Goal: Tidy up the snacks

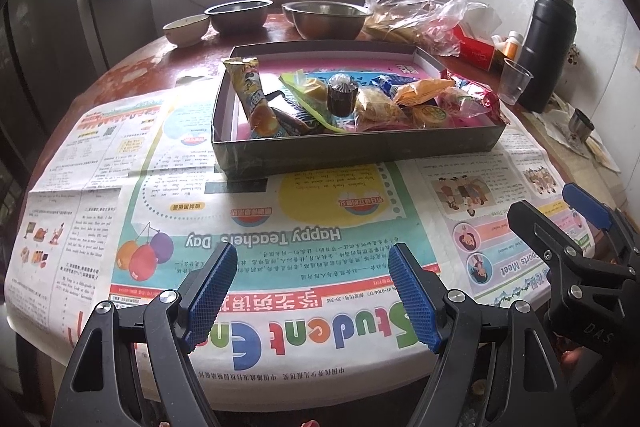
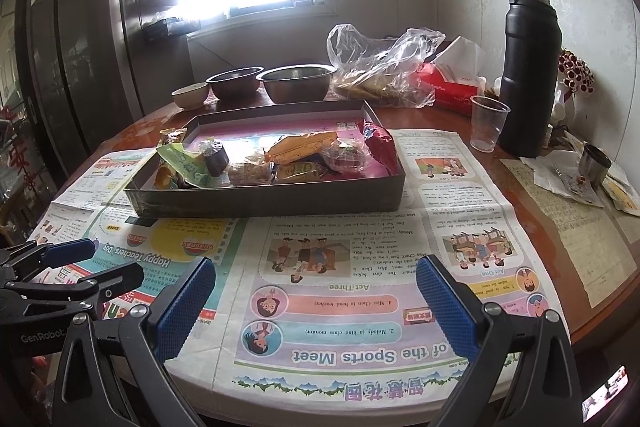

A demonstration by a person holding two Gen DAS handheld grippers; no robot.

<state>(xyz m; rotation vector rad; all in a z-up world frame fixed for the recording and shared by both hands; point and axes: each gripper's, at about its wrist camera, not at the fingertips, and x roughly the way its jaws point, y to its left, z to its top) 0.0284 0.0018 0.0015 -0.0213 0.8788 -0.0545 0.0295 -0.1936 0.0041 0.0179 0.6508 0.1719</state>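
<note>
Snacks (image 1: 352,103) heaped in box (image 1: 356,151) on worktop (image 2: 560,227), gathered; left tool (image 1: 312,291) and right tool (image 2: 316,303) spread, empty, near newspaper (image 1: 280,227).

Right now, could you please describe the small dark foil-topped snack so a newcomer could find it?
Start at the shallow dark tray on the newspaper. Amid its snacks, right of the green packet, one small dark brown ridged cup-shaped snack stands upright; unlike the flat wrappers around it, crinkled silver foil caps it.
</note>
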